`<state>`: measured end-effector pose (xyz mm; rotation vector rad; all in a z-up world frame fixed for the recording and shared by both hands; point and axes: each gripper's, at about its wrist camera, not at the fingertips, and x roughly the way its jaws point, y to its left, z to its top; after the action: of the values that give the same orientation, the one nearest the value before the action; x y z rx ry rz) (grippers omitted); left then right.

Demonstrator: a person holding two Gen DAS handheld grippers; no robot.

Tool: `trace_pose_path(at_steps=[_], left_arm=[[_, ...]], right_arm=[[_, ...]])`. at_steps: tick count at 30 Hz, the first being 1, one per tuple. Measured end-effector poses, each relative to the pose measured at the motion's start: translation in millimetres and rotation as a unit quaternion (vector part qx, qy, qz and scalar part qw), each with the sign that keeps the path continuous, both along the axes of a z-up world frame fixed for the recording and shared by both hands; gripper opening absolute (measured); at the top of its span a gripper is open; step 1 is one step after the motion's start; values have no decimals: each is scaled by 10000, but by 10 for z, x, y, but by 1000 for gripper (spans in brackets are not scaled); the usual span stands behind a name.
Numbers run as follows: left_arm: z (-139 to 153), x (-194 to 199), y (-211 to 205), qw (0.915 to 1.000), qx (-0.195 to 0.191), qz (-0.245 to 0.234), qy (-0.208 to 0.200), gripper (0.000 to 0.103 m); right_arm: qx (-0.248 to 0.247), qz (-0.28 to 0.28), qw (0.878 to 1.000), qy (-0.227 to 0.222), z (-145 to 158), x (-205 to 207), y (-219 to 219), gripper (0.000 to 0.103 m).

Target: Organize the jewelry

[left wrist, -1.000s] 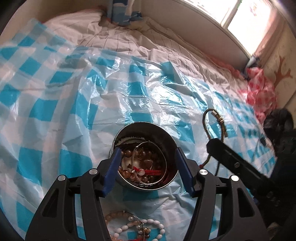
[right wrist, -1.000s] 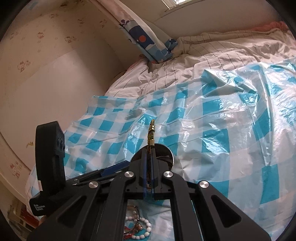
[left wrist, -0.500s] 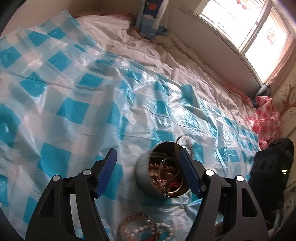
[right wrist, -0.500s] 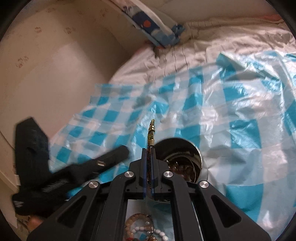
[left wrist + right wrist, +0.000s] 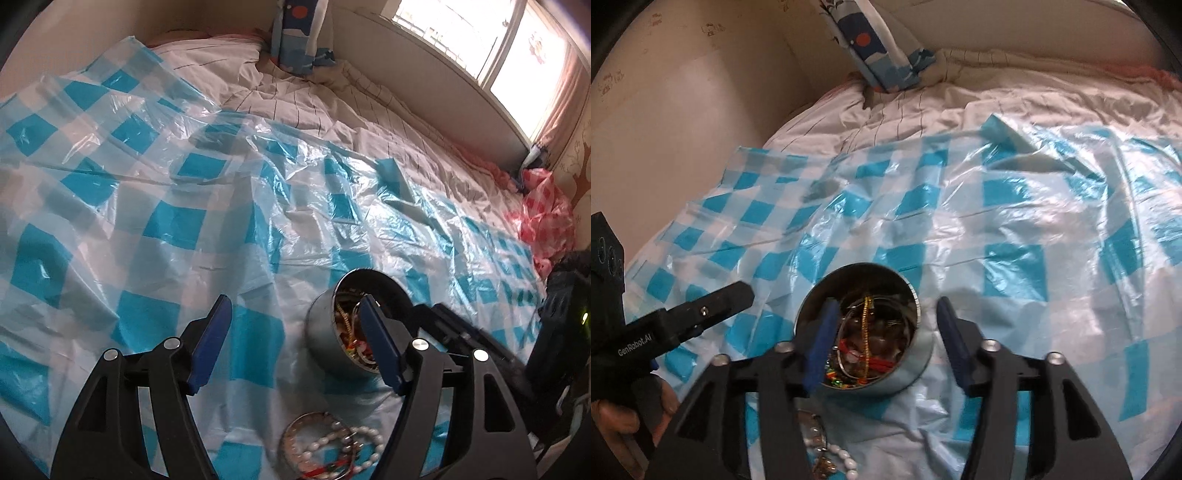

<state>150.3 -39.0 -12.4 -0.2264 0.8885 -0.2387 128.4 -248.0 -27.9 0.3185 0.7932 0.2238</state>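
Note:
A round metal tin (image 5: 916,354) full of jewelry stands on a blue-checked plastic sheet (image 5: 1015,229). A gold chain (image 5: 865,332) lies on top of the beads inside it. My right gripper (image 5: 884,334) is open and empty, its jaws straddling the tin's mouth. In the left wrist view the tin (image 5: 321,332) sits behind the right finger of my left gripper (image 5: 295,343), which is open and empty to the tin's left. Loose bead bracelets (image 5: 328,450) lie in front of the tin; they also show in the right wrist view (image 5: 831,454).
The plastic sheet (image 5: 166,221) covers a white striped bedspread (image 5: 295,92). A blue patterned pillow (image 5: 875,48) leans on the wall at the back. A window (image 5: 480,44) and a pink checked bag (image 5: 546,218) are at the right.
My right gripper opened over the tin and let the gold chain drop into it. My left gripper drew back and swung left, away from the tin.

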Motion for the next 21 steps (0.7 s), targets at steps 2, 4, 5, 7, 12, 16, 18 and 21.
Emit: trace_pose_path(at_steps=[2,4,5,7,12,16,18,21], left_arm=[[-3,-22,4,9999,117,-72,12,68],[-11,-54,-8,9995,255,-208,37,68],[-18,-74,-22,9989,333,-313,55,68],[-34,-111,-62,9975,476,-512,91,68],[-123,-264,-178,9890,966,-1108,183,69],[-224,-420,-255,9792,1137,-1647,348,69],[-311,-526,-335,9709,1344,-1938,417,69],[-380,-645,-450,9626,1442,-2250,437,71]], right_arm=[[-2,-64,10000,8,-4,-3,-41,59],[-10,-128,9999,9,-6,-9,-72,63],[-17,-153,9999,9,-7,-12,-92,63],[-30,-220,9998,0,-1,-26,-131,67],[-47,-345,9994,22,24,-96,-219,72],[-59,-400,9992,-12,72,-153,-243,75],[25,-434,9991,10,74,-194,-258,76],[224,-477,9986,104,43,-333,-274,76]])
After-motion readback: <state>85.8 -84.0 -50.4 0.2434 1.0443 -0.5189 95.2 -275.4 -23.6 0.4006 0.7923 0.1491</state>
